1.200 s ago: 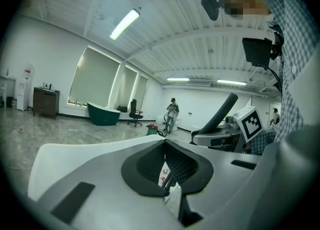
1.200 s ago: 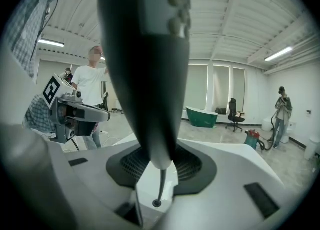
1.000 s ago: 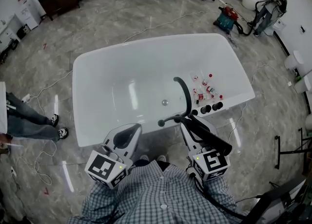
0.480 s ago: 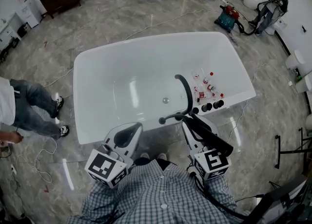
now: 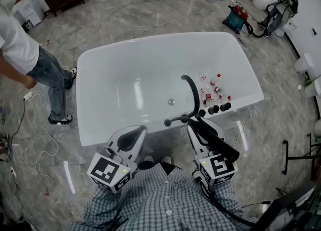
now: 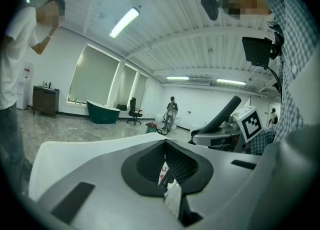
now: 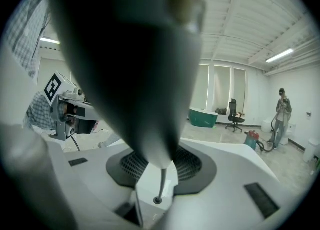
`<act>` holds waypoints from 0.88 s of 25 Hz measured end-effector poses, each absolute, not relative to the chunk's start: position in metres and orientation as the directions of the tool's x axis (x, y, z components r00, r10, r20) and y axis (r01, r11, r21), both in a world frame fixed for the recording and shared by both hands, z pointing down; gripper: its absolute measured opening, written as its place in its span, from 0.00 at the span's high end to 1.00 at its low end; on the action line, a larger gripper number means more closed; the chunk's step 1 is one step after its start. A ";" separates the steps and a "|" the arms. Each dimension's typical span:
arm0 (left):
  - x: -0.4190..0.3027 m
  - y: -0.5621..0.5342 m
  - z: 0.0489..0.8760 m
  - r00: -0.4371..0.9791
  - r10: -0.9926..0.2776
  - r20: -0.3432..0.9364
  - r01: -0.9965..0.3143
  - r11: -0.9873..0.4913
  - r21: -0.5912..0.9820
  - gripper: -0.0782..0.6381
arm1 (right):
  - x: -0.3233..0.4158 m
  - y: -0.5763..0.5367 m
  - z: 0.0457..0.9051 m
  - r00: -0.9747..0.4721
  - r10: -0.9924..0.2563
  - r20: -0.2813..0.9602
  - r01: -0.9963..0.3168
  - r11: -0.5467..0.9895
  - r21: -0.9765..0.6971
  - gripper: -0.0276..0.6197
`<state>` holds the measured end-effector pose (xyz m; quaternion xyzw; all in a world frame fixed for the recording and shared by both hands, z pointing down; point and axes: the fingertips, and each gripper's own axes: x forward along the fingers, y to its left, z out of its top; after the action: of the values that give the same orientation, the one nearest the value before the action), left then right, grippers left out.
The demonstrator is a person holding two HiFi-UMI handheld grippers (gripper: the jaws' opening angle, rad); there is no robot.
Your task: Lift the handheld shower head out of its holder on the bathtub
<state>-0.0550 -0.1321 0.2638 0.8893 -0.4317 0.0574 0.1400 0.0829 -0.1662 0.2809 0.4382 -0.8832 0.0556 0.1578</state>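
Note:
The black handheld shower head lies slanted over my right gripper, whose jaws are shut on it just before the near rim of the white bathtub. In the right gripper view the shower head is a big dark blur that narrows down into the jaws, with a thin hose below it. A curved black faucet and black knobs stand on the rim behind. My left gripper hovers at the near rim, shut and holding nothing; in its own view the left gripper shows only a narrow slit.
Several small red-and-white bottles lie in the tub by the faucet. A person in jeans stands left of the tub among floor cables. Another person and a vacuum cleaner are at the back right.
The person at the left has walked from the lower left edge up toward the upper left. Both grippers and the shower head have stayed where they were.

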 end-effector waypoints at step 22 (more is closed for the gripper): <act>-0.059 -0.127 0.260 0.616 -0.755 0.223 -0.787 -0.583 0.200 0.88 | 0.079 -0.163 0.271 -0.560 -0.755 0.342 -0.786 0.614 0.071 0.75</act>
<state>-0.0587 -0.1266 0.2597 0.8880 -0.4342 0.0566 0.1406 0.0795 -0.1629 0.2710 0.4368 -0.8819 0.0447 0.1716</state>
